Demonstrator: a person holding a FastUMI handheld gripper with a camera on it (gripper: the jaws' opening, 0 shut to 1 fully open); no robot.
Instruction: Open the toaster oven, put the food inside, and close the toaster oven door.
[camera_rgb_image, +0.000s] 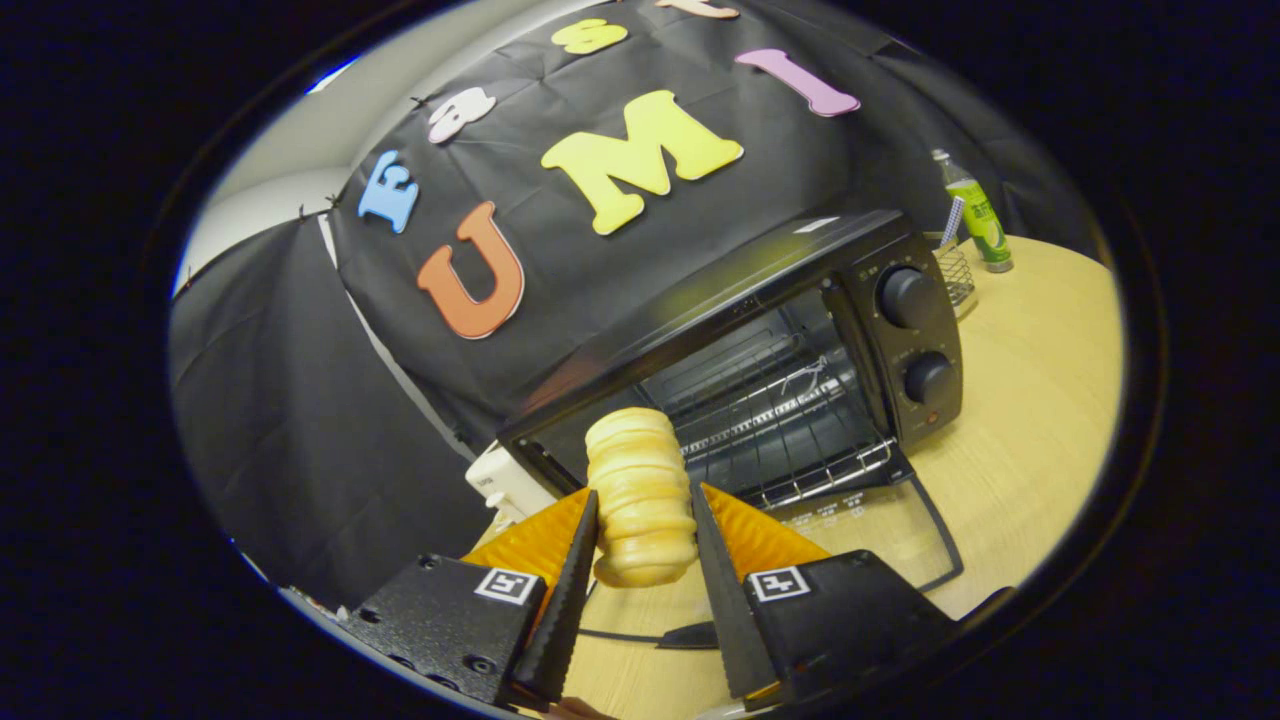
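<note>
A ridged bread roll (640, 495) is sitting clamped between the gripper (643, 505) fingers, both pressing on its sides, just in front of the toaster oven (800, 340). The oven is standing on the wooden worktop (1040, 400) with its door (880, 520) lying open, wire rack (790, 425) showing. Beyond it, a green bottle (978, 215) is standing beside a wire basket (955, 272).
</note>
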